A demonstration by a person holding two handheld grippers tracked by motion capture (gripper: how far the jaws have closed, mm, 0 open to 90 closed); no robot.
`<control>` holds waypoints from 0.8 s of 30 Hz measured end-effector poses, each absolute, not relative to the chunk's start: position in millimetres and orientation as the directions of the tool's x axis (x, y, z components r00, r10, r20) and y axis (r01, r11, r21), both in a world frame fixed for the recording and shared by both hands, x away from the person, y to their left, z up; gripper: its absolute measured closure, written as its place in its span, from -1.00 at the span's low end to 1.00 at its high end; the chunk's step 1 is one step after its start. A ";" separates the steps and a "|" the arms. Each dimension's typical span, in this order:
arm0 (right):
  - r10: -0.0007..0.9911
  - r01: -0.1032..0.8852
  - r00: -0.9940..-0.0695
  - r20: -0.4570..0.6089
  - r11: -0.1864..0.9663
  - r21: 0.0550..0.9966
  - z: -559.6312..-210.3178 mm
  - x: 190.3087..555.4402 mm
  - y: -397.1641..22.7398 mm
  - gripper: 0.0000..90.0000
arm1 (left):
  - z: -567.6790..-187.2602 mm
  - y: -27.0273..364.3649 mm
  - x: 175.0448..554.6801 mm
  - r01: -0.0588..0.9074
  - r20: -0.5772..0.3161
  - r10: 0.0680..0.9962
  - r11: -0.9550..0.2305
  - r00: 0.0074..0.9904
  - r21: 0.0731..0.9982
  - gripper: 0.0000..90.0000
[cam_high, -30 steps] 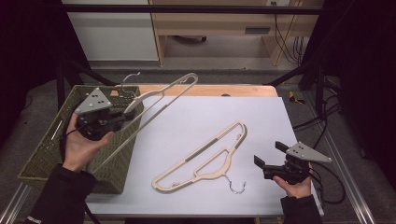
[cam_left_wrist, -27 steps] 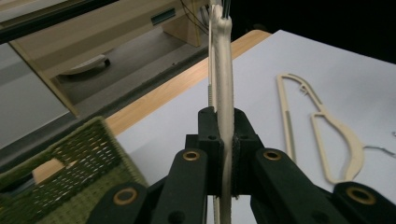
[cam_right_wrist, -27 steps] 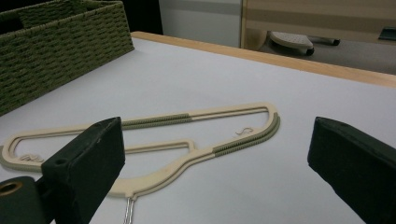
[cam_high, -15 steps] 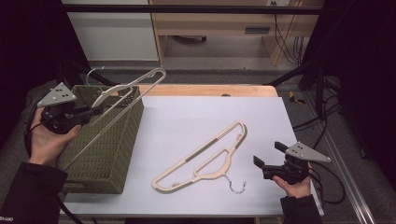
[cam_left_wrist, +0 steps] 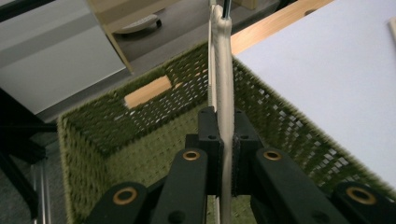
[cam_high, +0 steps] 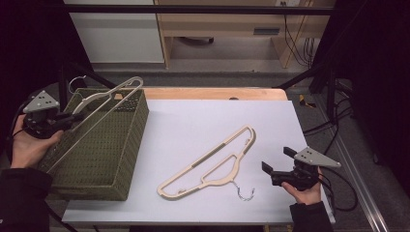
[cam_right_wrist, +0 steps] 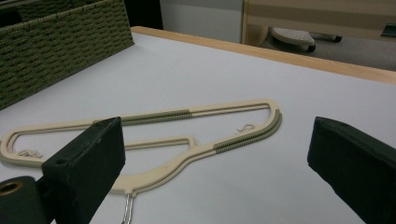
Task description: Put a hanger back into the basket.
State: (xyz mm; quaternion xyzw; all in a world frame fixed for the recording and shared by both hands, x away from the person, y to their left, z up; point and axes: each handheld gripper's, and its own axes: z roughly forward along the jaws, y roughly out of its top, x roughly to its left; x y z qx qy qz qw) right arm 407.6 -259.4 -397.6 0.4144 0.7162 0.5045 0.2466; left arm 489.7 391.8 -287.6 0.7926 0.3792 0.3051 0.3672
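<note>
The held hanger (cam_high: 104,104) is a cream, flat-sectioned plastic frame, long and narrow, with a rounded end and a thin metal hook (cam_high: 73,83) at its far side; it slants over the basket (cam_high: 96,159), clear of the weave. The left hand-held gripper (cam_high: 72,117) is clamped on one of its bars, black jaws pinched tight against the cream strip (the left gripper view looks straight along it, edge-on). The basket is olive-green, coarse woven and rectangular, with a slot handle in its end wall, and sits at the left of the white worktop (cam_high: 203,116), which has a pale wooden far edge. A second hanger (cam_high: 212,162) lies flat mid-worktop, cream with ribbed green grip strips and a wire hook. The right hand-held gripper (cam_high: 275,162) rests just beside it, jaws wide apart and holding nothing
</note>
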 end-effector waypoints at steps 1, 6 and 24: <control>0.842 0.345 -0.535 0.065 0.148 0.927 -397.6 407.6 -259.4 -0.90 | -290.7 394.5 490.5 0.382 0.204 0.828 -0.440 0.522 0.813 0.91; 0.844 0.350 -0.532 0.066 0.149 0.925 -398.0 407.7 -258.8 -0.89 | -303.9 405.0 492.6 0.409 0.207 0.835 -0.447 0.509 0.796 0.91; 0.841 0.355 -0.538 0.064 0.157 0.921 -399.4 408.4 -256.6 -0.88 | -361.5 397.8 484.0 0.414 0.216 0.847 -0.440 0.485 0.797 0.91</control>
